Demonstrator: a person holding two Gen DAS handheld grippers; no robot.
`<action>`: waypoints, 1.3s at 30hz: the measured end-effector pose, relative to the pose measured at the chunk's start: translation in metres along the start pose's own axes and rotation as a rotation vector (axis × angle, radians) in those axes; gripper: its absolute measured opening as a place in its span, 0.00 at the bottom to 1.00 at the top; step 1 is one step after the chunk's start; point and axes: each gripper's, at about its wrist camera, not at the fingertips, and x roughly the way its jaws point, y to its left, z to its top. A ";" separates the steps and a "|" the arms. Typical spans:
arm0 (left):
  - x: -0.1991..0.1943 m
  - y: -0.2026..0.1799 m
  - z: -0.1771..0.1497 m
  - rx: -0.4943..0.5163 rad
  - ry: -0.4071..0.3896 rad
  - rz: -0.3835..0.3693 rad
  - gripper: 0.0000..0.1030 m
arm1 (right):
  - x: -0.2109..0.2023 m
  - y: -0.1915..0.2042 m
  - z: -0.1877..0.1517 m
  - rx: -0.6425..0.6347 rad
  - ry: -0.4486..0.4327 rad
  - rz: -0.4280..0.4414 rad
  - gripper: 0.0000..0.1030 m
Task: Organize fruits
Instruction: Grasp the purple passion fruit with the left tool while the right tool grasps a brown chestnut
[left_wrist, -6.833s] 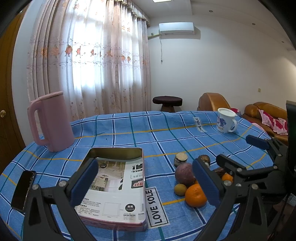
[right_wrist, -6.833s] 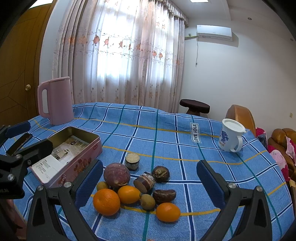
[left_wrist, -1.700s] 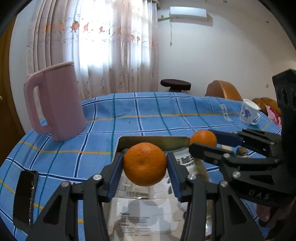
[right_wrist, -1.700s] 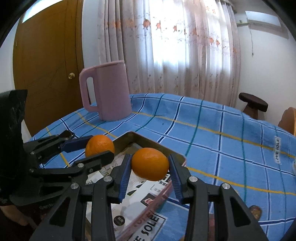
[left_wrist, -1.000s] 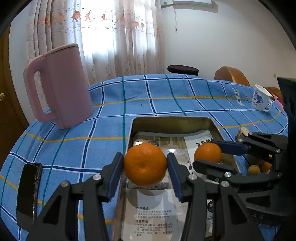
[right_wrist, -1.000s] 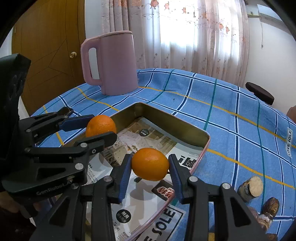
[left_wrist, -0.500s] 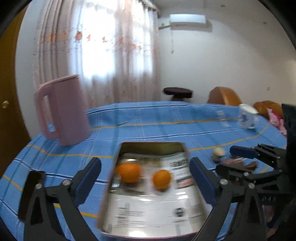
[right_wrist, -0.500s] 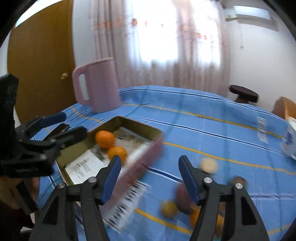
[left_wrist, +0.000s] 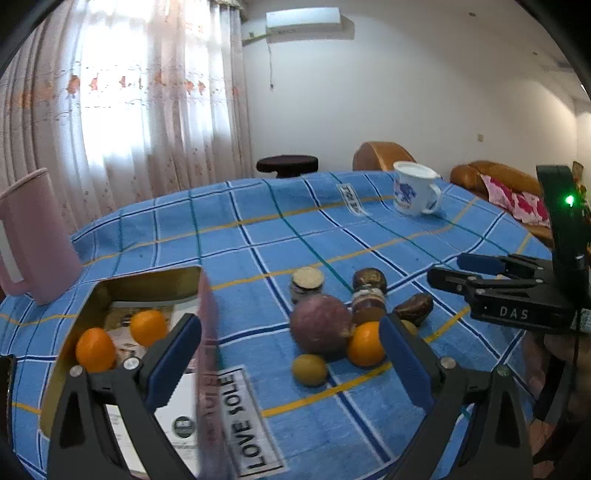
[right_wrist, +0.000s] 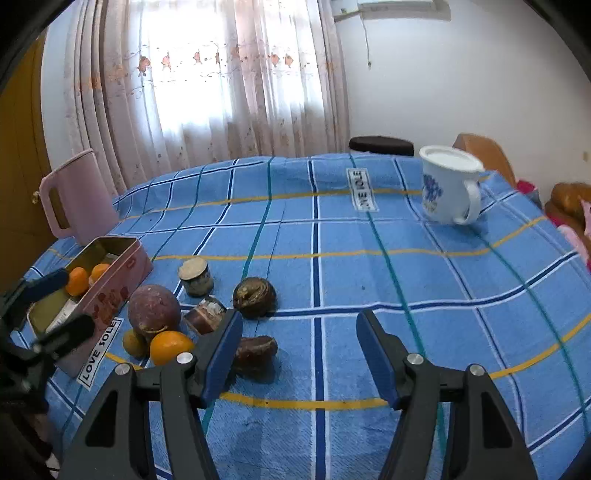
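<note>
A pink tin box (left_wrist: 207, 354) (right_wrist: 122, 273) sits at the table's left with two oranges (left_wrist: 95, 349) (left_wrist: 147, 326) (right_wrist: 77, 280) inside. To its right lies a fruit pile: a purple round fruit (left_wrist: 319, 326) (right_wrist: 154, 308), an orange (left_wrist: 365, 343) (right_wrist: 170, 345), a small yellow-green fruit (left_wrist: 309, 369) (right_wrist: 133, 343) and several brown fruits (right_wrist: 255, 291). My left gripper (left_wrist: 288, 354) is open and empty, above the pile and the box's right wall. My right gripper (right_wrist: 297, 350) is open and empty, above bare cloth right of the pile; it also shows in the left wrist view (left_wrist: 480, 271).
A pink jug (left_wrist: 29, 240) (right_wrist: 77, 199) stands behind the box. A white mug (left_wrist: 415, 188) (right_wrist: 448, 184) stands at the far right. A small jar (right_wrist: 195, 275) stands by the fruits. The blue checked tablecloth (right_wrist: 332, 236) covers the round table.
Both grippers let go of their oranges, which now lie in the box. Both have since swung right, toward the fruit pile, open and empty.
</note>
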 end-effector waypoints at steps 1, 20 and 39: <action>0.004 -0.001 0.001 0.001 0.007 0.002 0.96 | 0.002 0.001 0.000 0.004 0.008 0.020 0.63; 0.065 -0.006 0.006 -0.040 0.203 -0.124 0.53 | 0.038 0.009 -0.007 0.013 0.180 0.225 0.39; 0.032 0.009 0.008 -0.103 0.024 -0.094 0.52 | 0.000 0.019 -0.005 -0.061 -0.009 0.112 0.39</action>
